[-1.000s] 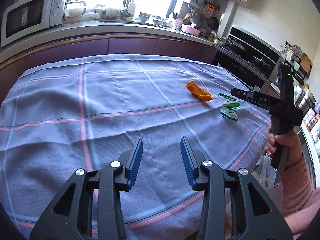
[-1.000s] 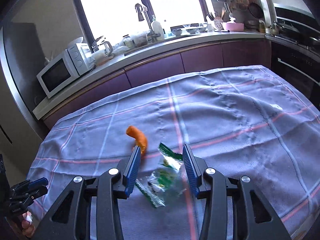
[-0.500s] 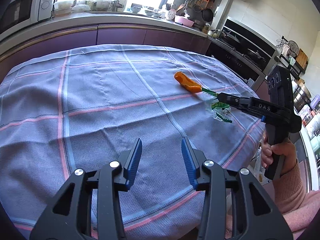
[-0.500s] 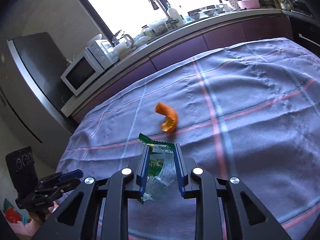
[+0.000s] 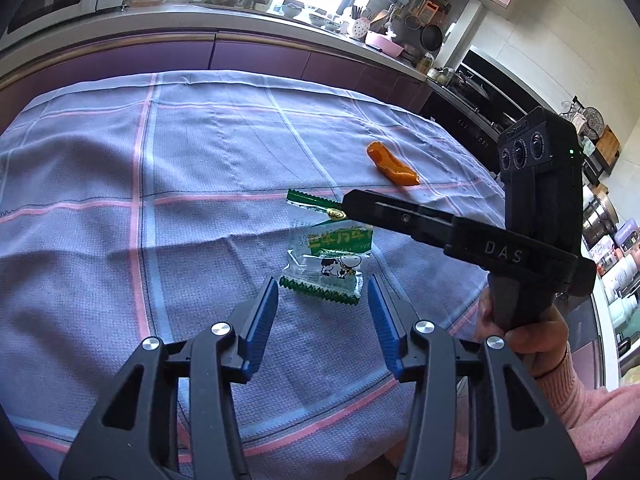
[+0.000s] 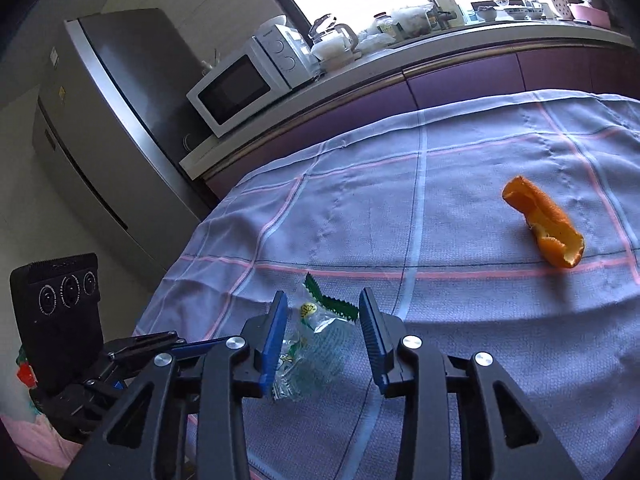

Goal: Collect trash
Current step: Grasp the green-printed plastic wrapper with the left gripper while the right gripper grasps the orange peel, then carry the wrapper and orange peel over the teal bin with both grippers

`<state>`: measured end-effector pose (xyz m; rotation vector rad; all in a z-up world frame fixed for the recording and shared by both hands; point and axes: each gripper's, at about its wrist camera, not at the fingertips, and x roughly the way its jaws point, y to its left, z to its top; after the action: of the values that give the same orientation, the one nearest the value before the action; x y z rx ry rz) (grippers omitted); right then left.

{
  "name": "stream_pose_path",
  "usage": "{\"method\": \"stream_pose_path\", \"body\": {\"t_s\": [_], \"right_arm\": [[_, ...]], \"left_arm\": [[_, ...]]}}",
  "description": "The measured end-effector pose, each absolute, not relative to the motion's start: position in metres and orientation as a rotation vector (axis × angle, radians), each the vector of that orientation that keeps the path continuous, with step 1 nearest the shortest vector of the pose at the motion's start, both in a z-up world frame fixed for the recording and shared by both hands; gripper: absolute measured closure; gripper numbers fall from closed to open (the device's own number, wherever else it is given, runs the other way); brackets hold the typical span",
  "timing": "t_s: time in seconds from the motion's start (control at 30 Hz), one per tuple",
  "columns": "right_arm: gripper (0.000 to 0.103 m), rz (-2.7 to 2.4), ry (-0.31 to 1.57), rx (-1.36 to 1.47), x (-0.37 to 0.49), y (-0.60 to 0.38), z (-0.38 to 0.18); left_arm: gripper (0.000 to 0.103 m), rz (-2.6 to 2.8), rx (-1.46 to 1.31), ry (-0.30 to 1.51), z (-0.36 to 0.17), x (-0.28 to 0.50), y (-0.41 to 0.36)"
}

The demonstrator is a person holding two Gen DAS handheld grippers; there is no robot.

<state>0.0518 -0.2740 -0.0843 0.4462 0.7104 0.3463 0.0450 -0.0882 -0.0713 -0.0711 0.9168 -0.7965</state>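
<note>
- Green-and-clear plastic – one candy wrapper (image 5: 328, 252) is all there is of that kind, printed with a small cartoon cow, and it is sitting nearer the person than the orange peel (image 5: 390, 166), a little apart from it.
- One piece of orange peel is lying curled on the checked tablecloth (image 5: 200, 180), touching nothing else.
- Two grippers are showing, each with two blue-padded fingers.
- The right gripper (image 6: 323, 308) is standing with its fingers apart, the wrapper (image 6: 316, 344) between them and close against one blue pad; the peel (image 6: 544, 224) is lying well off to its side.
- In the left wrist view the right gripper (image 5: 352, 204) is reaching in from the peel's side, its tip meeting the wrapper's serrated top edge. Whether the wrapper is hanging or lying on the cloth cannot be told.
- The left gripper (image 5: 322, 292) is also spread wide, clamping nothing; the wrapper's lower serrated edge is sitting just ahead of its fingertips, on the side away from the peel.
- One hand (image 5: 528, 328), in a pink sleeve, is gripping the right tool's handle.
- Half a second ago the right fingers were pinched on the wrapper – now they are parted.
- The wrapper has been carried away from the peel and toward the left gripper, which has stayed spread; the peel has not shifted.
</note>
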Motion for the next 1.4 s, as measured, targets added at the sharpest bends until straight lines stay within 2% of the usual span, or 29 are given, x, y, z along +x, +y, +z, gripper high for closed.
{"method": "stream_pose_path", "body": {"t_s": [0.13,0.2,0.3,0.43,0.53,0.6,0.67,0.7,0.8,1.0,1.4], "right_arm": [[0.065,0.234,0.642,0.417,0.042,-0.303,-0.070],[0.060,0.129,0.622,0.377,0.041,-0.321,-0.066],[0.054,0.004,0.613,0.348,0.044,-0.347,-0.068],[0.054,-0.029,0.687,0.390,0.060,-0.370,-0.088],[0.059,-0.006,0.733,0.441,0.066,-0.376,-0.098],[0.065,-0.006,0.749,0.454,0.068,-0.378,-0.102],[0.073,-0.002,0.760,0.460,0.069,-0.379,-0.104],[0.081,0.002,0.765,0.462,0.069,-0.378,-0.104],[0.085,0.004,0.765,0.458,0.069,-0.377,-0.104],[0.088,0.073,0.727,0.472,0.062,-0.363,-0.097],[0.089,0.278,0.717,0.492,0.063,-0.305,-0.086]], "left_arm": [[0.055,-0.783,-0.078,0.941,-0.078,0.051,-0.094],[0.049,-0.777,-0.099,0.962,-0.082,0.057,-0.096],[0.048,-0.780,-0.125,0.971,-0.084,0.062,-0.097],[0.050,-0.778,-0.153,0.980,-0.085,0.068,-0.099],[0.054,-0.774,-0.146,0.981,-0.085,0.068,-0.102],[0.068,-0.789,-0.156,0.993,-0.086,0.069,-0.104],[0.073,-0.779,-0.153,1.000,-0.087,0.068,-0.105],[0.076,-0.774,-0.149,0.999,-0.088,0.069,-0.106],[0.087,-0.773,-0.160,1.006,-0.089,0.071,-0.104],[0.093,-0.774,-0.182,1.002,-0.090,0.072,-0.100],[0.096,-0.723,-0.186,0.938,-0.076,0.066,-0.073]]}}
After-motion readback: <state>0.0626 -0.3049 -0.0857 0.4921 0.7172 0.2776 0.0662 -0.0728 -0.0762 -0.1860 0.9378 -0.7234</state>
